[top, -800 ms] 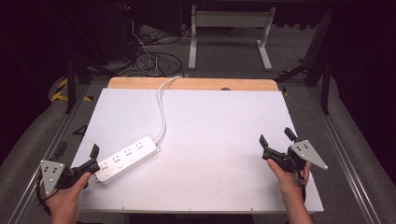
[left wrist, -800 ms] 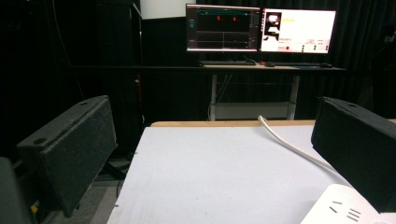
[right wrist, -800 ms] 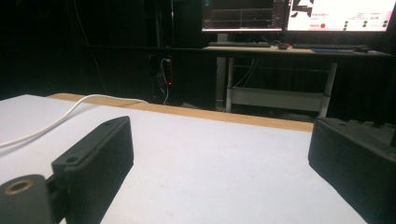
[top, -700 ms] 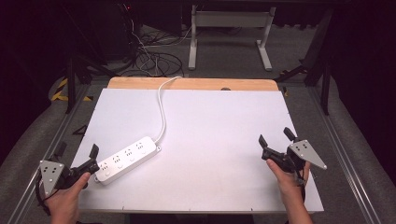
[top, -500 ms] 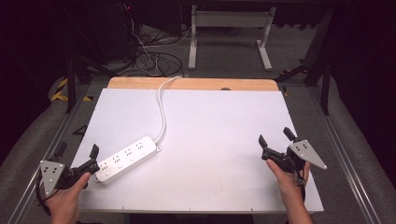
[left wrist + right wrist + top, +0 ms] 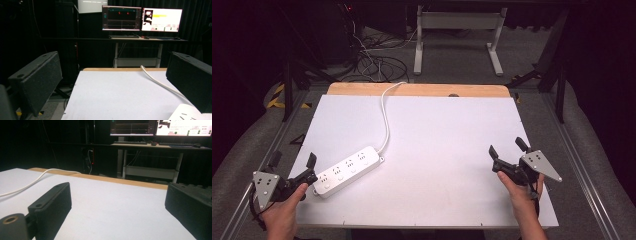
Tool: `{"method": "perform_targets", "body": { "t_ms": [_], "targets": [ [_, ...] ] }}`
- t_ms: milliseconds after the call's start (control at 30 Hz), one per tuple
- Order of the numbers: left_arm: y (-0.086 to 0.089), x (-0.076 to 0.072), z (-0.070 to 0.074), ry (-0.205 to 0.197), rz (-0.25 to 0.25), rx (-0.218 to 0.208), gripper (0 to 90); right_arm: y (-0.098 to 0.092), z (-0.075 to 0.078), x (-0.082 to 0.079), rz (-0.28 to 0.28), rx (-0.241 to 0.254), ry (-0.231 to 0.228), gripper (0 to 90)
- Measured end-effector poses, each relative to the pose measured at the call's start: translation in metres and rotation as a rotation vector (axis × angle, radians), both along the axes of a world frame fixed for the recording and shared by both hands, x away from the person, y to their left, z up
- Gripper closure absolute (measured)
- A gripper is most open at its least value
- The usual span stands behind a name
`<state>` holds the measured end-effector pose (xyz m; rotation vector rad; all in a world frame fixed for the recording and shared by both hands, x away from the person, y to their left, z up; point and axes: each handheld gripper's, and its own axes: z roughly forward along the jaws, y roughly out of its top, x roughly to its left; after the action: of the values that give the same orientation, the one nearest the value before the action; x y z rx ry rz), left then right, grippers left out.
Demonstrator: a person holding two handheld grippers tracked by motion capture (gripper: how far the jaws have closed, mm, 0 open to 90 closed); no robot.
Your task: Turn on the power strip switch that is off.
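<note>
One white power strip (image 6: 346, 171) lies slanted on the left near part of the white desk (image 6: 447, 145), its cord (image 6: 385, 120) running off toward the far wooden edge. Just beside its near end rests the left tool (image 6: 294, 167), jaws spread wide with nothing between them. Well apart, at the desk's right side, the right tool (image 6: 507, 149) likewise stands spread and empty.
</note>
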<state>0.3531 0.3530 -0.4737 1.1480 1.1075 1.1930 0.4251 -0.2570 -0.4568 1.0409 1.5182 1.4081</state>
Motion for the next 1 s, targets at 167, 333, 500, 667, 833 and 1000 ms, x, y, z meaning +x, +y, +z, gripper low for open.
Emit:
{"method": "perform_targets", "body": {
  "t_ms": [167, 333, 500, 667, 833, 1000],
  "targets": [
    [-0.001, 0.0, 0.0, 0.006, -0.02, 0.016, 4.0, 0.0, 0.0, 0.0, 0.002, 0.001, 0.001, 7.3],
    [-0.001, 0.0, 0.002, 0.01, -0.021, 0.011, 5.9, 0.0, 0.0, 0.0, 0.005, 0.0, 0.003, 7.4],
    [-0.001, -0.002, 0.004, 0.037, -0.05, -0.006, 12.9, 0.0, 0.0, 0.0, 0.007, -0.001, 0.002, 7.6],
    [0.0, -0.003, 0.007, 0.153, -0.161, -0.067, 34.2, 0.0, 0.0, 0.0, 0.008, 0.003, 0.002, 7.7],
    [0.001, -0.004, 0.009, 0.19, -0.218, -0.084, 49.6, 0.0, 0.0, 0.0, 0.01, 0.006, 0.001, 8.0],
    [0.001, -0.006, 0.011, 0.199, -0.274, -0.134, 64.2, 0.0, 0.0, 0.0, 0.012, 0.009, 0.001, 8.2]
  ]
}}
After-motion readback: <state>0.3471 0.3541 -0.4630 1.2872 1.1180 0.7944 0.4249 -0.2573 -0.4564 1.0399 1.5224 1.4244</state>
